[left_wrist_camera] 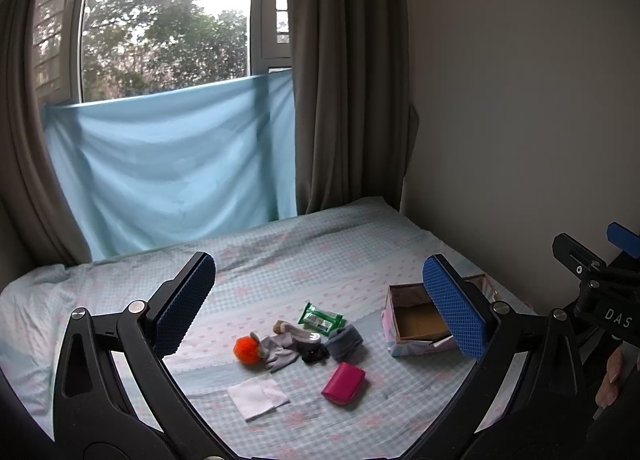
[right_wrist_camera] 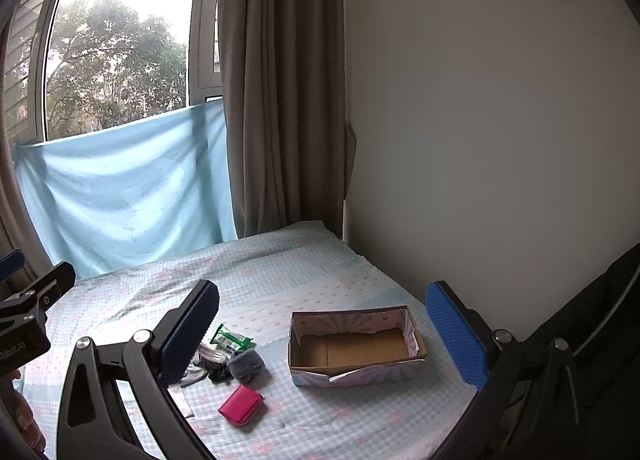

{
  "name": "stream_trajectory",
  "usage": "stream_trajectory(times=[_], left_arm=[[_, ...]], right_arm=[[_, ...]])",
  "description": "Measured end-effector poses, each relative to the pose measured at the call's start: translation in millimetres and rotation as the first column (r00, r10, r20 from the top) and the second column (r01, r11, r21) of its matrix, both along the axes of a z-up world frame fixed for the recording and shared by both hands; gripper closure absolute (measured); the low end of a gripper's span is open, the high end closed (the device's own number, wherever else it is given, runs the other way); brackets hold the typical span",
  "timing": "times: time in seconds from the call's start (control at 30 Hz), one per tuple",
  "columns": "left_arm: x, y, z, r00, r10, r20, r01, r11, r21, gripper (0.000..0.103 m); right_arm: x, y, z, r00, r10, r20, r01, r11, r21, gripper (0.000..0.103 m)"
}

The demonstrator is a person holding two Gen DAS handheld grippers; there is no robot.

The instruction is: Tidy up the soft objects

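Grey socks point(left_wrist_camera: 280, 352) and an orange pompom point(left_wrist_camera: 247, 348) lay heaped mid-bed beside the empty box point(right_wrist_camera: 352, 344), light and floppy, best pinched at a bunched fold, while left claw point(left_wrist_camera: 320, 308) and right claw point(right_wrist_camera: 324, 324) hovered wide, empty.

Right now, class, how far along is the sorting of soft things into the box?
Done: nothing; the box shows only its bare cardboard floor. In hand: nothing; the left gripper and right gripper are both open and hold nothing. Left: the pompom, socks, grey band, wipes, pink pouch and white cloth all lie on the bed.
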State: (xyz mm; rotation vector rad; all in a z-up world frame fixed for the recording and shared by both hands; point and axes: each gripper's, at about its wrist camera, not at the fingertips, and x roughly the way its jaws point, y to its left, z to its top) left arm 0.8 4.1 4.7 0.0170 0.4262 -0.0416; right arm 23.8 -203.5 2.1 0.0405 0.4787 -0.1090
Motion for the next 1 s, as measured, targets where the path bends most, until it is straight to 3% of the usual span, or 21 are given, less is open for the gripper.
stream_trajectory(times=[1.0], left_arm=[[7.6, -1.5, -3.4, 1.0, 0.009, -0.024, -0.01, 1.0, -0.016, 0.0]], right_arm=[[5.1, 0.9, -3.8, 0.999, 0.024, -0.021, -0.024, 1.0, 0.013, 0.0]])
